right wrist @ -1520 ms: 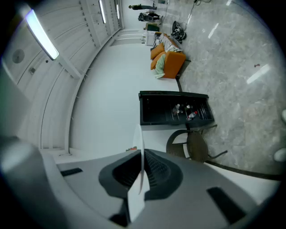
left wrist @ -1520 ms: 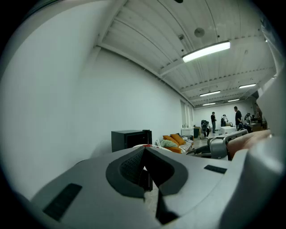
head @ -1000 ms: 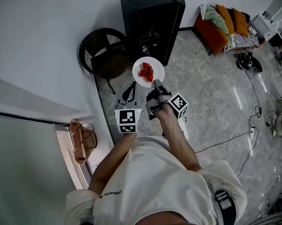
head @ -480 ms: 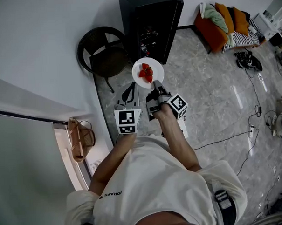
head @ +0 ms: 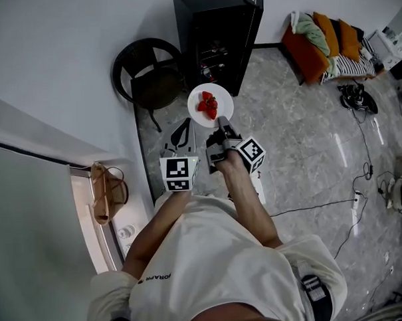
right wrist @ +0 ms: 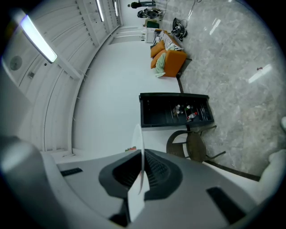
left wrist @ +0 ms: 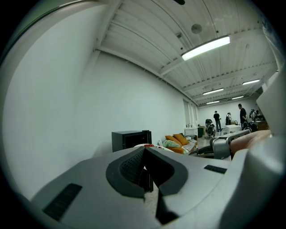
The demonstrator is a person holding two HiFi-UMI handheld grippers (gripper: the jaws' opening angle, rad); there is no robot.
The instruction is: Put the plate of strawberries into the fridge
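Right tool clamped on near rim of white plate, jaws tight on its edge. Strawberries heaped mid-plate. Plate held level in air, just short of black fridge, not inside it. Bottles visible on fridge shelves. Left tool jaws pressed together, gripping nothing, just beside right tool. Dark chair stands beside fridge, by wall.

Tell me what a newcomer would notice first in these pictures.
The white plate of red strawberries stands out, gripped by its rim in the right claw in front of the person. Just beyond it stands the black fridge, with bottles visible inside. The left claw is shut and empty beside the right one, below the plate in the head view.
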